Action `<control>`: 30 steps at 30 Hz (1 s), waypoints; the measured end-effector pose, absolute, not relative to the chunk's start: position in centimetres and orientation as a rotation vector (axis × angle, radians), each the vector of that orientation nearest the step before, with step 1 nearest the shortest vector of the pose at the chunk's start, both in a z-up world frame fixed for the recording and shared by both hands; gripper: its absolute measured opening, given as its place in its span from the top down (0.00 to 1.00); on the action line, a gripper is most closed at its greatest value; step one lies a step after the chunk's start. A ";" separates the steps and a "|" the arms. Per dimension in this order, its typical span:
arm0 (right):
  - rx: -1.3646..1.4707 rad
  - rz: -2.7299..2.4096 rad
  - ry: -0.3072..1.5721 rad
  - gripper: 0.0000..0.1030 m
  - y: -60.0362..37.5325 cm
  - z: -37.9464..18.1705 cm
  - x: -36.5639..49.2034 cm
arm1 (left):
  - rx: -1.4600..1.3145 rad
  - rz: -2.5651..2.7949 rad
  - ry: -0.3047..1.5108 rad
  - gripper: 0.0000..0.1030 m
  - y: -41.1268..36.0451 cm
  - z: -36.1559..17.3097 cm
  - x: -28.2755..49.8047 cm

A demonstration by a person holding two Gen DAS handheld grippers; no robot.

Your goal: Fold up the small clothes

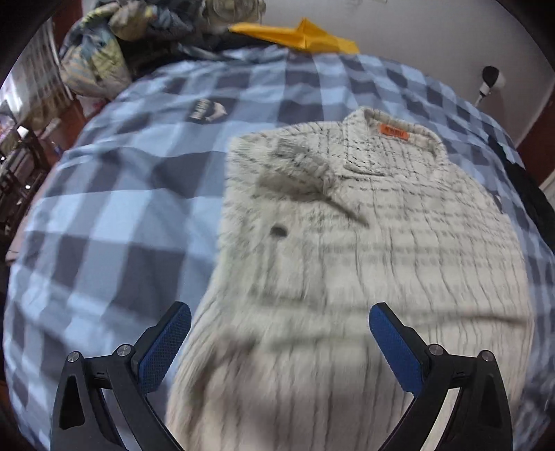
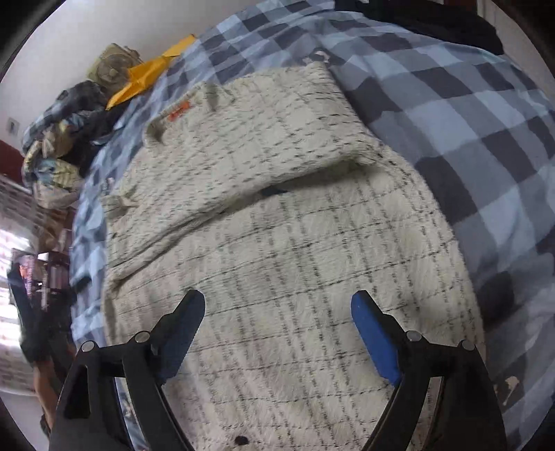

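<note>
A cream fuzzy jacket with thin dark check lines (image 1: pixel 364 260) lies flat on a blue checked bed cover (image 1: pixel 114 215). It has an orange neck label (image 1: pixel 393 132) at the far end and one sleeve folded across its chest (image 1: pixel 298 173). My left gripper (image 1: pixel 279 324) is open and empty, hovering over the jacket's near hem. In the right wrist view the jacket (image 2: pixel 277 263) fills the middle, with a sleeve folded over it (image 2: pixel 249 149). My right gripper (image 2: pixel 277 312) is open and empty just above the jacket's lower body.
A pile of crumpled clothes and bedding (image 1: pixel 100 52) sits at the far left of the bed, with a yellow cloth (image 1: pixel 301 34) by the wall. Dark fabric (image 2: pixel 433 24) lies at the bed's far right. Furniture stands off the bed's left edge (image 2: pixel 38 277).
</note>
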State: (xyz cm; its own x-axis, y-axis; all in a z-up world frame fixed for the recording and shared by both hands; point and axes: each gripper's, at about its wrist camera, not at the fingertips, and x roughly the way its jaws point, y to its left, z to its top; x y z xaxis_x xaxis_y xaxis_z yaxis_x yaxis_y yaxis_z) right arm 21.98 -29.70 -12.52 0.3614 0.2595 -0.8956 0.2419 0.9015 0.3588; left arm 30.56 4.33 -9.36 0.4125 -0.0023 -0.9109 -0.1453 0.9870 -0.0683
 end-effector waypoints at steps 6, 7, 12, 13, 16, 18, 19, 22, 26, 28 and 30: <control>0.532 0.045 1.260 0.18 -30.2 -14.3 21.9 | -0.254 0.196 1.255 0.43 6.8 -13.4 34.8; 0.542 0.040 1.255 0.18 -30.2 -14.2 22.1 | -0.264 0.167 1.258 0.49 6.8 -13.7 34.8; 0.539 0.038 1.243 0.18 -31.0 -13.5 20.8 | -0.189 0.140 1.201 0.86 6.2 -11.8 33.1; 0.542 0.033 1.244 0.18 -31.0 -13.5 20.8 | -0.222 0.128 1.188 0.87 6.6 -11.3 32.6; 0.564 0.046 1.244 0.18 -31.0 -13.5 20.6 | -0.263 0.105 1.164 0.88 7.4 -9.7 31.5; 0.570 0.050 1.229 0.18 -31.0 -13.1 20.4 | -0.259 0.102 1.153 0.90 7.5 -8.9 31.3; 0.570 0.047 1.219 0.18 -31.0 -12.9 20.3 | -0.249 0.131 1.152 0.96 7.6 -8.7 31.4; 0.571 0.040 1.196 0.18 -31.2 -12.2 19.9 | -0.210 0.283 1.165 0.97 9.6 -9.2 32.2; 0.585 0.043 1.204 0.18 -31.1 -12.4 19.9 | -0.264 0.279 1.183 0.97 11.6 -9.0 33.3; 0.579 0.040 1.204 0.18 -31.1 -12.4 19.9 | -0.212 0.189 1.180 0.97 9.6 -7.8 34.9; 0.564 0.036 1.206 0.18 -30.8 -12.5 20.2 | -0.167 0.077 1.159 0.97 6.8 -6.2 36.4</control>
State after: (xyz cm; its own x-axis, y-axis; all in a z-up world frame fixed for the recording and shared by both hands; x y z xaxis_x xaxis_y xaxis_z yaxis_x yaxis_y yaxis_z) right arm 20.16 -30.82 -12.55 0.3734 0.3187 -0.8712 0.2664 0.8627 0.4298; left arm 36.44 6.76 -6.19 0.3992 -0.0262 -0.9165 -0.1465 0.9849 -0.0920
